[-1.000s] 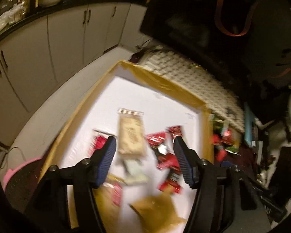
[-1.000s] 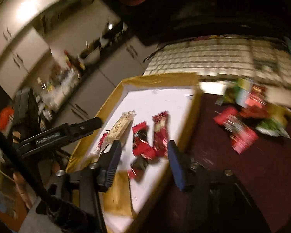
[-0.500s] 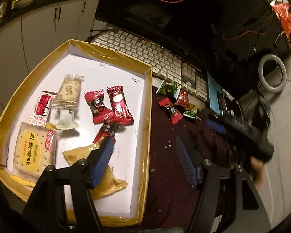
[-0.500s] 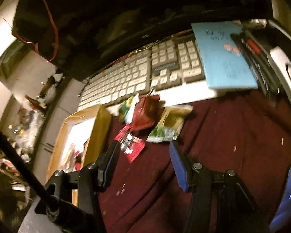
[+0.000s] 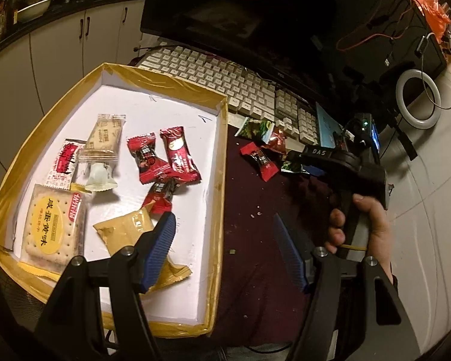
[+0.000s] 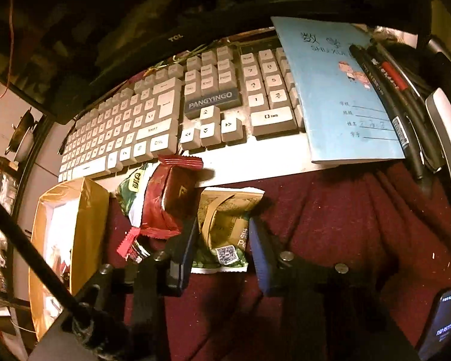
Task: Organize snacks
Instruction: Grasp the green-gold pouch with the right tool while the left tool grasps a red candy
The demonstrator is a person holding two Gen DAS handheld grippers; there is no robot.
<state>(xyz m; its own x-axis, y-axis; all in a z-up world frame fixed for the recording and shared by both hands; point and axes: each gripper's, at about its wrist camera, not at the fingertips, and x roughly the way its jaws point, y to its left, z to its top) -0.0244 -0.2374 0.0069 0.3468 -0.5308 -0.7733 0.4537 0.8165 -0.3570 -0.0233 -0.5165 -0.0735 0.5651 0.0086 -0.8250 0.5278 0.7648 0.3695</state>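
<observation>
A: Since half a second ago, the right gripper (image 6: 222,240) has come down closer to the loose snacks by the keyboard (image 6: 177,114); the left gripper (image 5: 225,249) has barely shifted.

B: Where is the green packet (image 6: 225,231) relative to the right jaws?

A: It lies flat on the maroon surface (image 6: 345,225) with its near half between the jaws, which stand open, one on each side. I cannot tell if they touch it. A dark red packet (image 6: 168,198) sits just left of the left jaw.

B: And the left gripper?

A: Its jaws are wide and hold nothing. One hovers over the tan packet (image 5: 126,228) in the tray (image 5: 219,180), the other over the surface. Other snacks lie in the tray.
</observation>
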